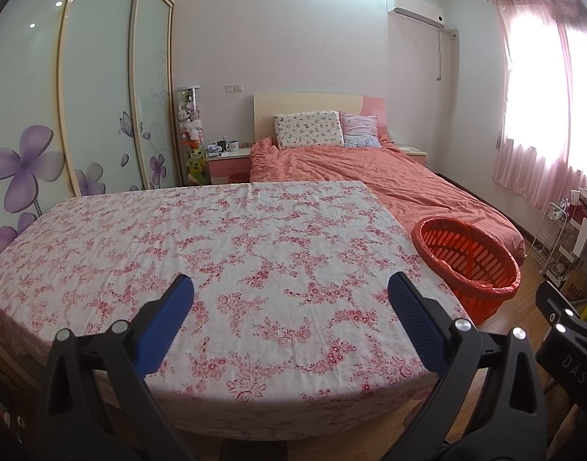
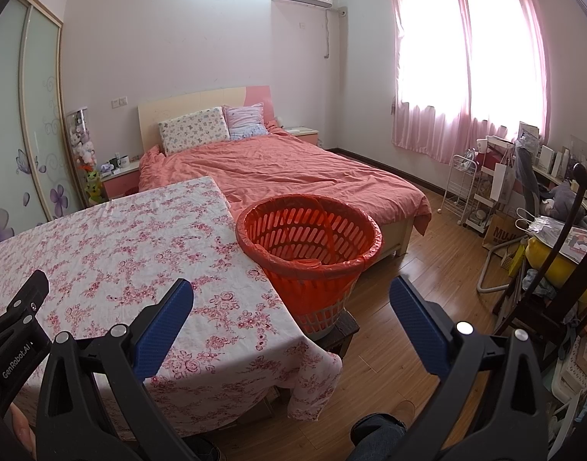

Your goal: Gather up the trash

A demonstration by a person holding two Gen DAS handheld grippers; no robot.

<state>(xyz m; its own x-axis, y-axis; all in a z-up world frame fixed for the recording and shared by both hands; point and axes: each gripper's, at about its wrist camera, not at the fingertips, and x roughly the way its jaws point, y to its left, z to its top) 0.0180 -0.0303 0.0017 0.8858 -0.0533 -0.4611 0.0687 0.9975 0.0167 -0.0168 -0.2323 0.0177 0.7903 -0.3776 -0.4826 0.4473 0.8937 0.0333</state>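
An orange slatted waste basket (image 2: 308, 242) with an orange bag liner stands on a dark stool beside the table's right edge; it also shows in the left wrist view (image 1: 468, 259). The table (image 1: 216, 253) wears a pink floral cloth (image 2: 139, 253). I see no loose trash on it. My left gripper (image 1: 291, 294) is open and empty above the table's near edge. My right gripper (image 2: 291, 296) is open and empty, held over the table's right corner, just short of the basket. The right gripper's body shows at the left wrist view's right edge (image 1: 566, 342).
A bed (image 2: 278, 169) with a coral duvet lies behind the table. A wardrobe (image 1: 97, 88) with sliding doors stands on the left. A white wire rack (image 2: 466, 188) and a cluttered desk with bags (image 2: 550, 226) fill the right side. Wooden floor (image 2: 408, 307) lies right of the table.
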